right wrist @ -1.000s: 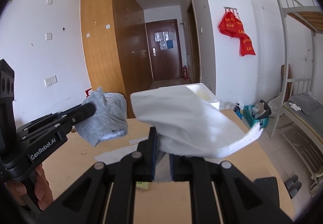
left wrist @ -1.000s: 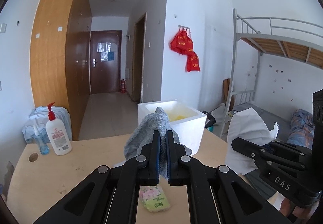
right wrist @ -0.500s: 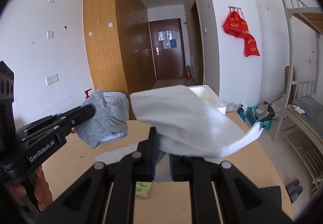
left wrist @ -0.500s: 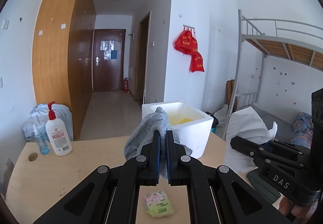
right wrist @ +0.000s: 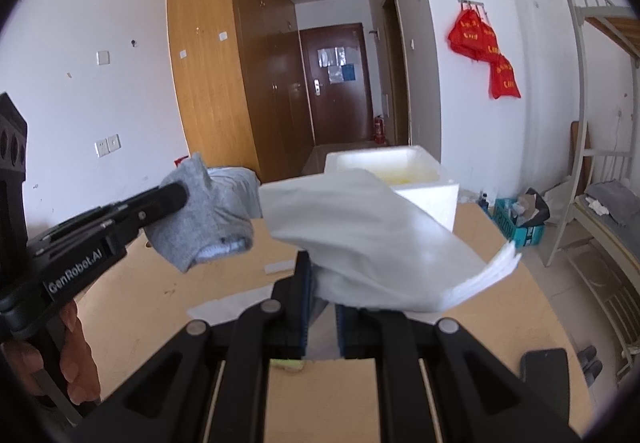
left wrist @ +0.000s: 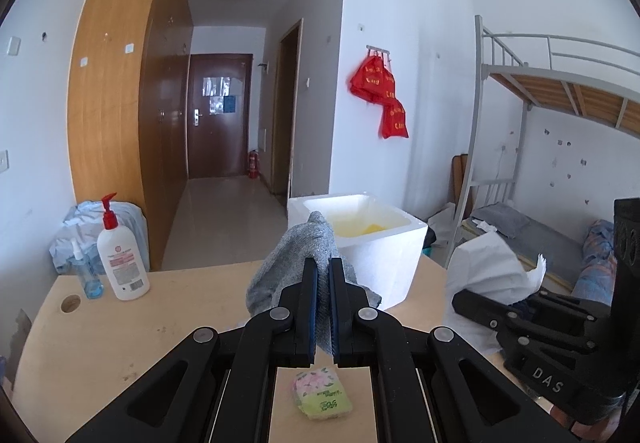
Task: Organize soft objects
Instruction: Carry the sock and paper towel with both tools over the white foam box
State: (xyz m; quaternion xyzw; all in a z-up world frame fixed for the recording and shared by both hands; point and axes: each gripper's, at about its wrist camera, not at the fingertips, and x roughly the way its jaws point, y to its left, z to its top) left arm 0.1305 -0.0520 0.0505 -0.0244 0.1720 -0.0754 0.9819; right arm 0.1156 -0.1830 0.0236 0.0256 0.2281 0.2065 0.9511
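My left gripper [left wrist: 323, 263] is shut on a grey sock [left wrist: 298, 255] and holds it above the wooden table [left wrist: 120, 327], just in front of a white foam box [left wrist: 384, 263]. The sock also shows in the right wrist view [right wrist: 208, 219]. My right gripper [right wrist: 322, 275] is shut on a folded white cloth [right wrist: 372, 239], held in the air to the right of the left gripper. The cloth also shows in the left wrist view [left wrist: 484, 271]. The foam box [right wrist: 424, 183] stands at the table's far side with something yellow inside.
A small green and pink tissue pack [left wrist: 322, 395] lies on the table under the left gripper. A white pump bottle [left wrist: 120, 263] and a small blue bottle [left wrist: 86, 271] stand at the far left. A white sheet [right wrist: 232, 303] lies on the table. A bunk bed [left wrist: 552, 163] stands to the right.
Both grippers have risen and drawn back a little with their cloths still held. The tissue pack now sits lower in the left wrist view.
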